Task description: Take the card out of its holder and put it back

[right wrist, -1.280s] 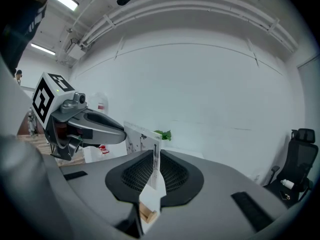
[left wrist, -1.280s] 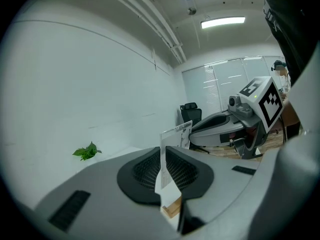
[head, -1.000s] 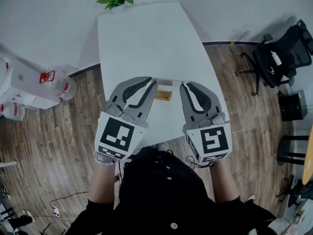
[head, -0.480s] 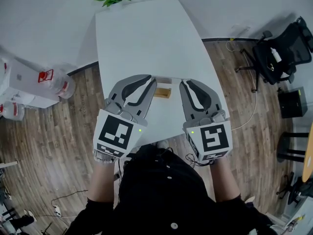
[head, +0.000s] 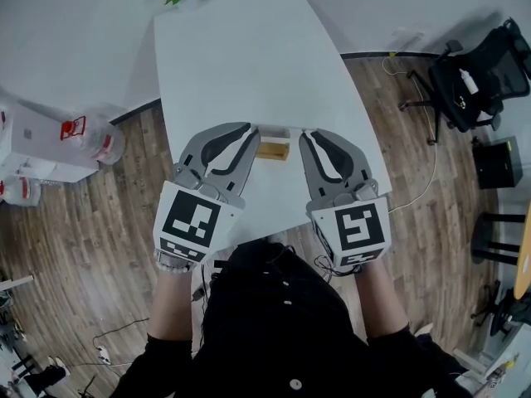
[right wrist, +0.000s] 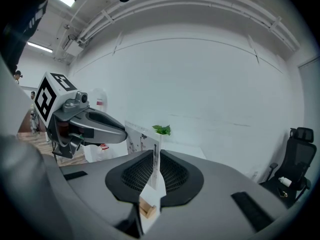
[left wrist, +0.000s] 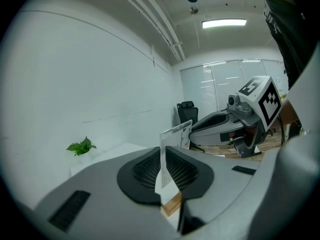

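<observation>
a: where's the card (head: 274, 131)?
b: upright in its holder (head: 272, 149) on the table (head: 241, 65).
a: and the grippers?
b: left gripper (head: 254, 136) and right gripper (head: 305, 138) angle inward from either side, each clamped on a card edge.

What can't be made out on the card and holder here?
Print on the card: too small and blurred in both gripper views, edge-on in the head view.
Where the card meets the holder: mostly behind the left gripper and right gripper in their own views.
Holder's slot: too small in the head view, under the card.
</observation>
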Tool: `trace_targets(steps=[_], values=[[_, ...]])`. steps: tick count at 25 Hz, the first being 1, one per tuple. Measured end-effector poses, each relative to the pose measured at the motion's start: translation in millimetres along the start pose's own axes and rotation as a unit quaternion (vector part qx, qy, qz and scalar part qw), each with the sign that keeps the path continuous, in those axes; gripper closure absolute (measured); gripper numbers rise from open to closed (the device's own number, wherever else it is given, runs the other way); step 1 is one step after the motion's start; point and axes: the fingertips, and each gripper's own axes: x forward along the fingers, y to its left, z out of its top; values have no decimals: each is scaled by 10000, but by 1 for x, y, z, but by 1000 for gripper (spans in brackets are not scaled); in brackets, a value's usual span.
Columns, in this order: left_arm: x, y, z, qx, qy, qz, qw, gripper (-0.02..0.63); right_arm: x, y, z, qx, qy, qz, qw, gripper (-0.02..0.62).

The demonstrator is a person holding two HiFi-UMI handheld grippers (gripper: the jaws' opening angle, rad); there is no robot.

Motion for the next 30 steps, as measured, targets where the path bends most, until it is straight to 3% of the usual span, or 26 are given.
trace_targets(steps=[30], values=[[37, -3, -79, -418, 491, -530, 9965, 565, 36, 4, -75, 379, 549, 127, 9977, 525]])
